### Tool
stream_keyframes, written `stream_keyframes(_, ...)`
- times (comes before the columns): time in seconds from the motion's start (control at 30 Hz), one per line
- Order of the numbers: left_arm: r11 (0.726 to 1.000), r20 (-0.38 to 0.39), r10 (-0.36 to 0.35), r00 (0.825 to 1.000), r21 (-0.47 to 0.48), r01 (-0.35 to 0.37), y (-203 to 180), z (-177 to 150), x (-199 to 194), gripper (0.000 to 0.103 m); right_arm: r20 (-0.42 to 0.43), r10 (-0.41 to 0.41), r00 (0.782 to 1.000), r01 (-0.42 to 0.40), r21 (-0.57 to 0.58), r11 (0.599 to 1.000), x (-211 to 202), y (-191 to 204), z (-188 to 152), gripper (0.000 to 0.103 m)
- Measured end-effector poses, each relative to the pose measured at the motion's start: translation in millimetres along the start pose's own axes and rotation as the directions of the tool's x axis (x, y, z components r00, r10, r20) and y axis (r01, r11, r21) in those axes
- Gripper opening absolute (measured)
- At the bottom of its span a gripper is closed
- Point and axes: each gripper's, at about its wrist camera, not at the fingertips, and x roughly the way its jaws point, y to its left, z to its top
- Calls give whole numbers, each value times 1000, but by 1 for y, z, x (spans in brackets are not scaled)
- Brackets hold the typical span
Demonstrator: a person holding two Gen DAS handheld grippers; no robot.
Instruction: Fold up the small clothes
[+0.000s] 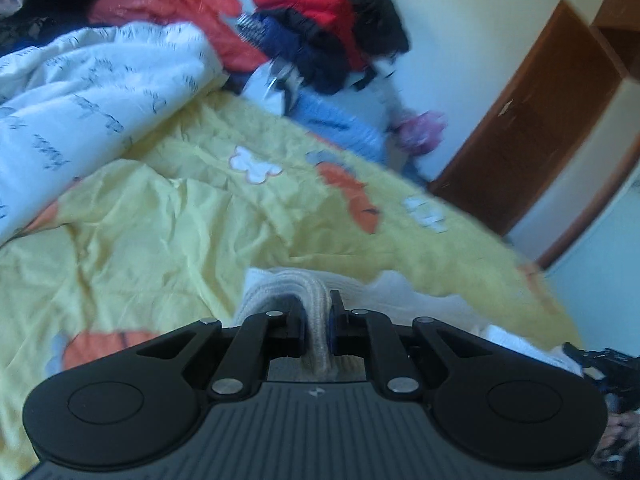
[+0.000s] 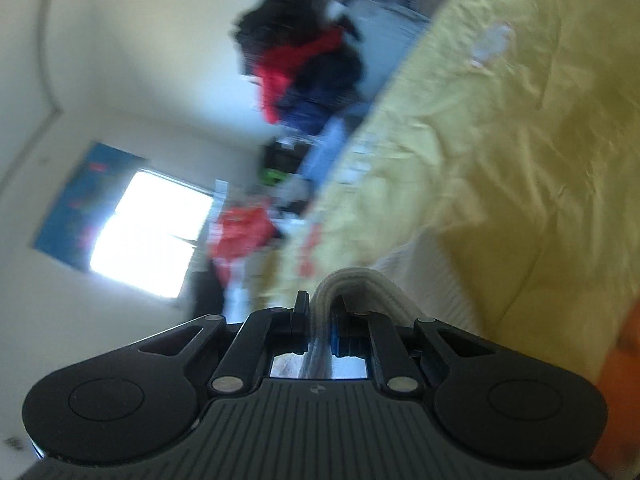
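On the bed: yellow sheet (image 1: 168,216), wrinkled, with orange and white patches.
Garment: white ribbed knit (image 1: 316,304), lying bunched on the sheet's near edge.
Left gripper (image 1: 316,320): jaws narrowed, pinching a fold of knit.
Right gripper (image 2: 320,316): jaws narrowed, clamping another ribbed edge (image 2: 352,284).

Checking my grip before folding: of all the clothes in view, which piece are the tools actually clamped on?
The cream ribbed knit garment, lying on the yellow bedsheet. Both the left tool and right tool pinch its edge; the red and dark clothes sit piled far off, untouched.
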Motion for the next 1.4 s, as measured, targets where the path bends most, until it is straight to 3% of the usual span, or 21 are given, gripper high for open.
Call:
stream_keyframes(0.07, 998, -35, 61, 998, 22, -60, -3, 1, 25, 10, -2, -77, 997, 77, 12, 997, 20, -16, 5, 15)
stream_keyframes(0.1, 997, -56, 74, 996, 21, -73, -3, 3, 35, 11, 6, -98, 995, 98, 38, 994, 26, -24, 5, 20)
stream_keyframes(0.17, 997, -96, 54, 994, -41, -58, 4, 10, 44, 14, 24, -95, 995, 91, 115, 989, 28, -36, 2, 25)
stream_keyframes(0.23, 987, -113, -17, 994, -159, -1, 18, 17, 41, 24, 57, -32, 998, 22, 171, 985, 23, -40, 3, 52)
stream_keyframes(0.27, 978, -100, -59, 993, -207, 37, 25, 19, 36, 39, 77, -13, 997, 0, 174, 985, 19, -39, 4, 61)
stream_keyframes(0.3, 965, -65, -102, 993, -248, 83, 32, 20, 27, 57, 107, 1, 994, -18, 158, 987, 12, -35, 4, 78)
stream_keyframes(0.33, 959, -18, -112, 994, -264, 103, 37, 21, 17, 67, 136, 8, 991, -27, 136, 990, 3, -30, 3, 84)
stream_keyframes(0.37, 956, 35, -102, 994, -273, 108, 40, 19, 2, 84, 156, 9, 988, -27, 115, 993, -5, -26, 2, 86)
stream_keyframes(0.4, 953, 95, -89, 992, -282, 112, 44, 15, -14, 93, 164, 9, 986, -25, 94, 995, -14, -21, 1, 84)
stream_keyframes(0.47, 943, 185, -76, 980, -307, 131, 56, -2, -45, 95, 156, 28, 987, -38, 60, 997, -34, -17, -8, 84)
stream_keyframes(0.57, 948, 133, -14, 991, -314, 56, 63, -40, -71, 95, 123, 16, 992, -16, 3, 1000, -68, -14, -34, 84)
stream_keyframes(0.67, 958, 64, 41, 997, -286, -21, 64, -95, -93, 95, 94, -61, 994, 64, -24, 998, -104, -19, -72, 84)
stream_keyframes(0.83, 944, 35, 17, 999, -329, -4, 57, -159, -116, 95, 79, -109, 991, 107, 22, 994, -144, -36, -126, 85)
stream_keyframes(1.0, 884, 94, -91, 991, -451, 124, 50, -175, -106, 95, 65, -42, 997, 38, 63, 997, -129, -33, -143, 85)
stream_keyframes(1.07, 866, 124, -86, 989, -482, 136, 44, -173, -95, 95, 84, -46, 995, 41, 68, 997, -113, -28, -141, 85)
stream_keyframes(1.17, 872, 146, -22, 989, -481, 90, 29, -163, -77, 94, 130, -97, 987, 89, 68, 994, -88, -17, -137, 86)
stream_keyframes(1.2, 881, 134, 12, 991, -470, 53, 23, -158, -72, 91, 155, -124, 980, 115, 69, 991, -82, -14, -136, 82)
stream_keyframes(1.23, 891, 112, 54, 992, -454, 2, 16, -154, -68, 82, 167, -152, 974, 142, 72, 987, -75, -12, -135, 71)
stream_keyframes(1.27, 903, 72, 118, 990, -424, -77, 9, -150, -64, 48, 174, -185, 967, 175, 70, 982, -73, -12, -136, 62)
stream_keyframes(1.3, 912, 37, 145, 989, -392, -119, 5, -147, -62, 39, 185, -221, 958, 212, 69, 975, -70, -12, -137, 33)
stream_keyframes(1.4, 926, 20, 148, 989, -353, -131, 2, -138, -69, 21, 197, -211, 957, 199, 79, 977, -71, -16, -136, 28)
